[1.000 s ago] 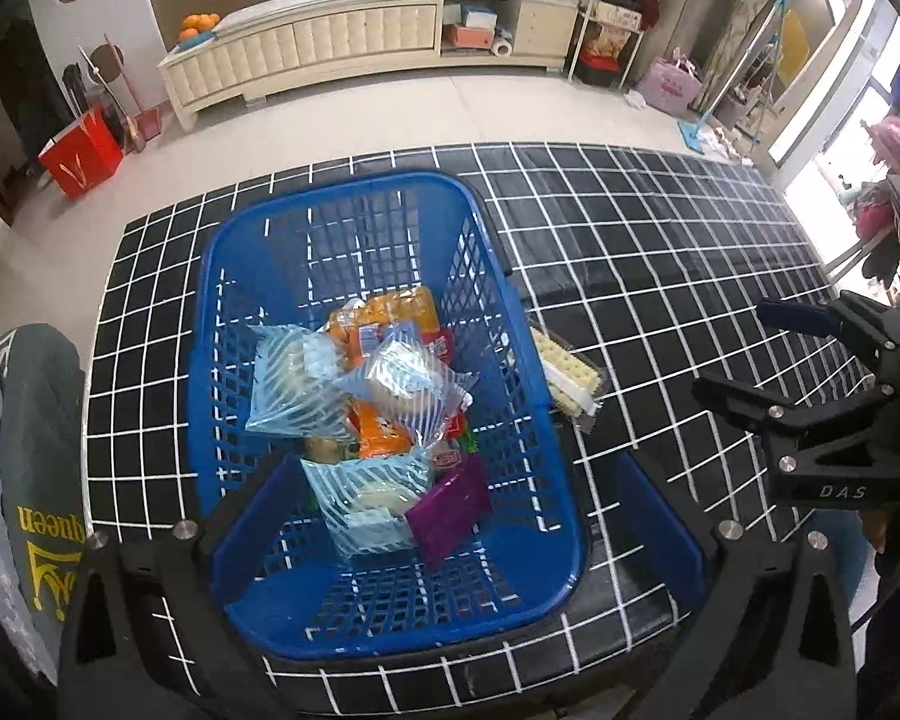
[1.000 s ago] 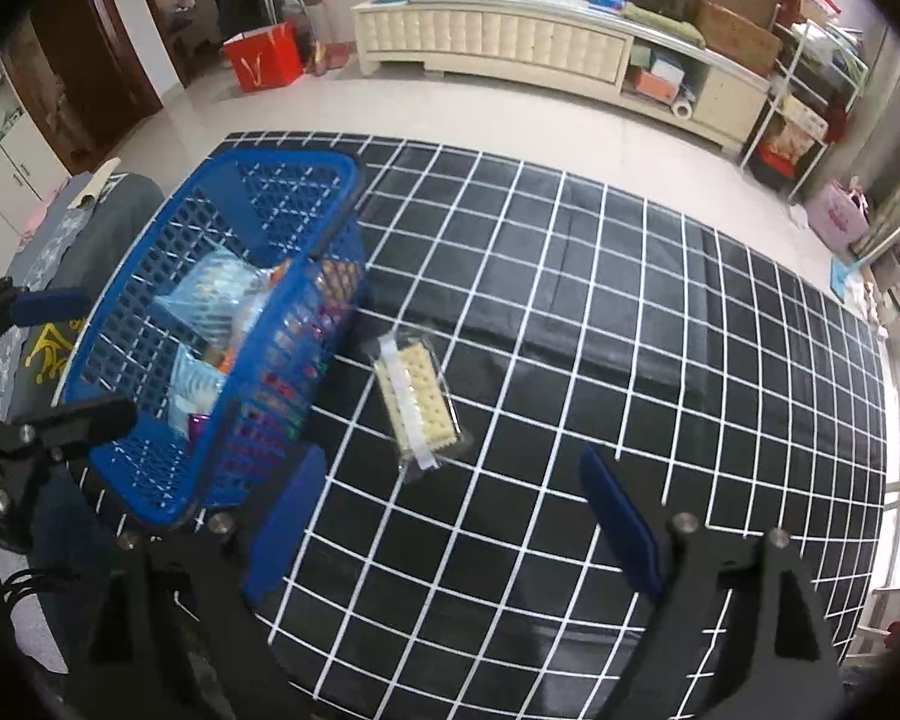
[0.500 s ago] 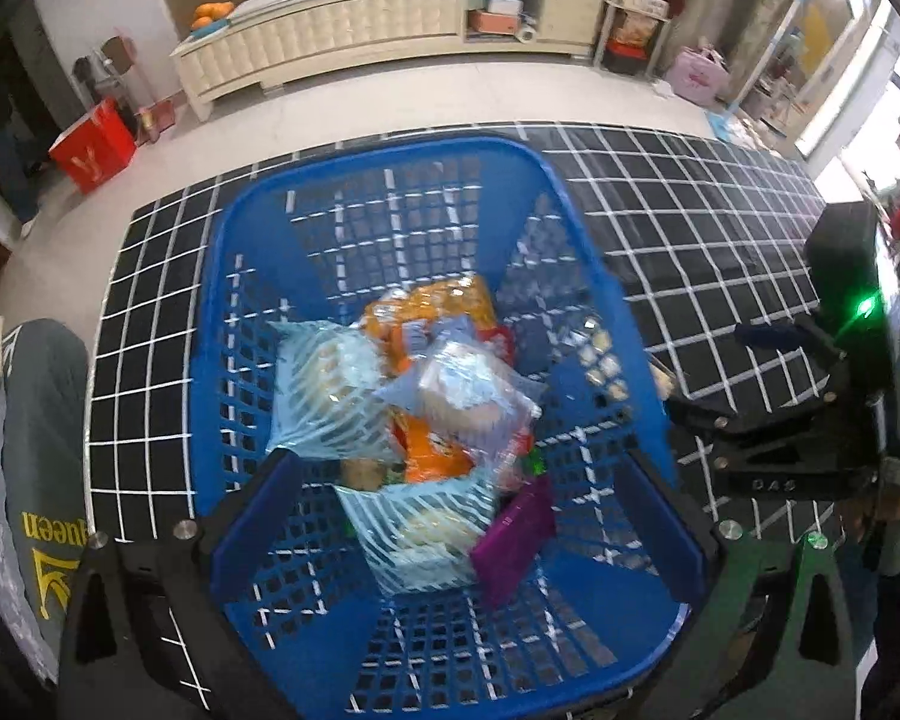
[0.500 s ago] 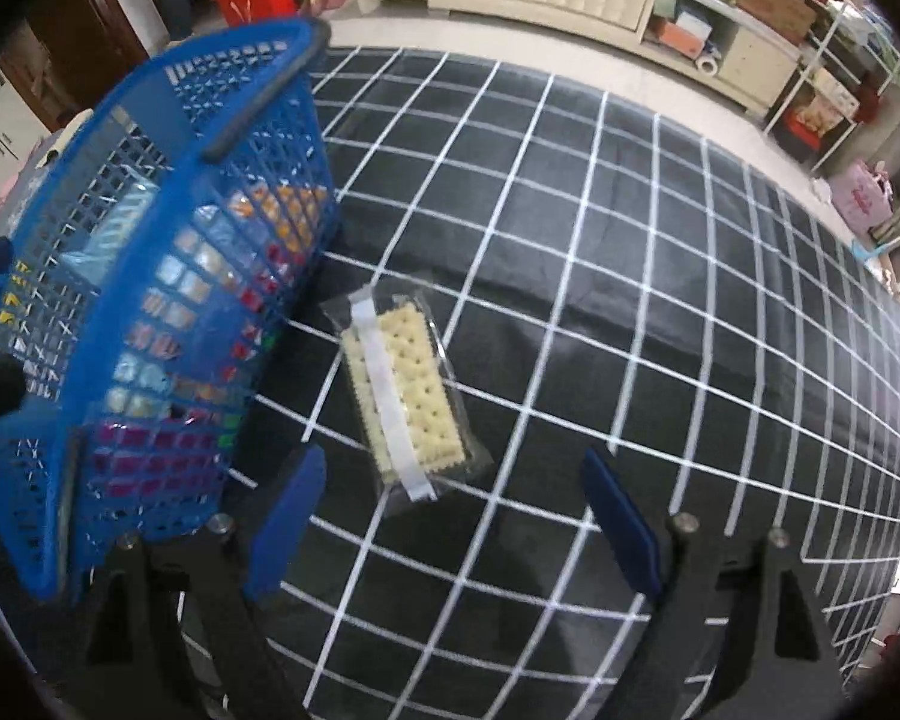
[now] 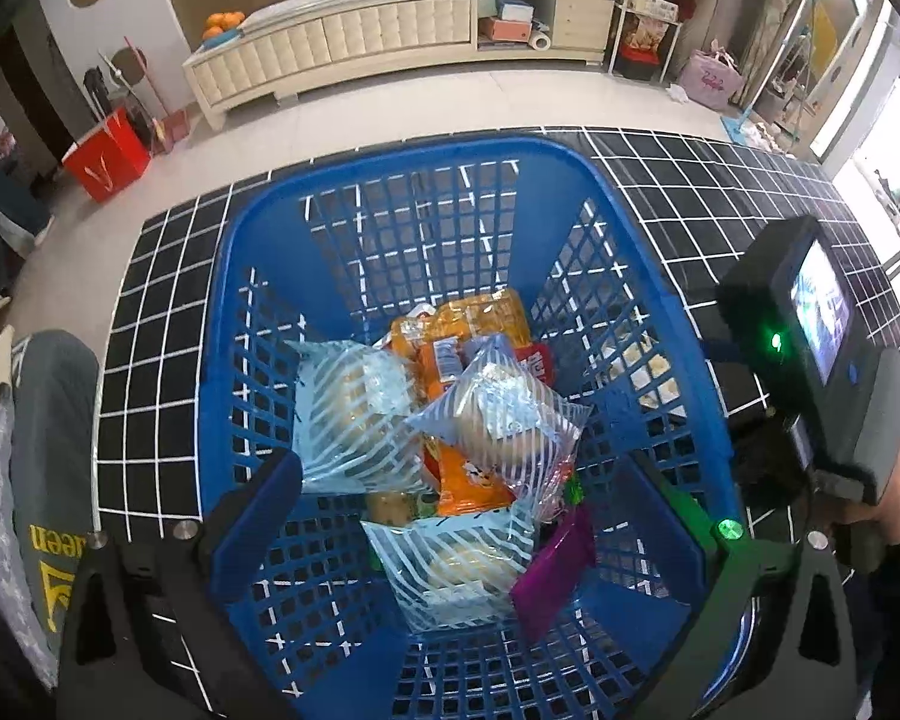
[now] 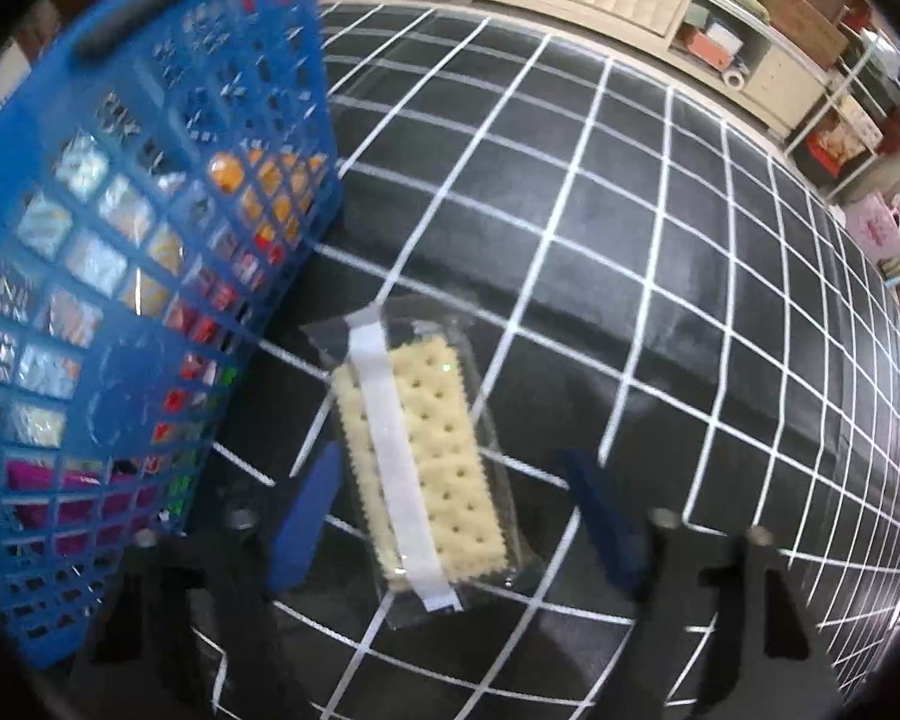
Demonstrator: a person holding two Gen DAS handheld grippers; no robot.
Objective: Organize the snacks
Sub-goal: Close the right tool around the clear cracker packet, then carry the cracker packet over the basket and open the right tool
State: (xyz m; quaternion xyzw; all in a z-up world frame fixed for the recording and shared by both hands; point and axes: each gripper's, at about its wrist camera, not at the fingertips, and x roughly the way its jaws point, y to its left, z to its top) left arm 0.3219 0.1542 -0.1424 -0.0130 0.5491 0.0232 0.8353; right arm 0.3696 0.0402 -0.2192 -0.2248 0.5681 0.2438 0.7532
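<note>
A blue plastic basket point(image 5: 234, 324) stands on the black grid mat and holds several snacks: striped clear packs point(image 5: 354, 420), an orange pack point(image 5: 462, 324) and a purple bar point(image 5: 555, 570). My left gripper point(image 5: 468, 516) is open and empty, low over the basket's near end. A clear pack of crackers point(image 6: 420, 462) with a white strip lies on the mat just right of the basket point(image 6: 90, 240). My right gripper point(image 6: 450, 516) is open, with the cracker pack lying between its blue fingers point(image 6: 306, 516).
The black mat with white grid lines point(image 6: 660, 240) stretches to the right and far side. A cream cabinet point(image 5: 360, 42) and a red bag point(image 5: 105, 159) stand on the floor beyond. Grey fabric point(image 5: 42, 450) lies at the left.
My right gripper has dropped down and forward until its fingers straddle the cracker pack. My left gripper has moved in lower over the basket.
</note>
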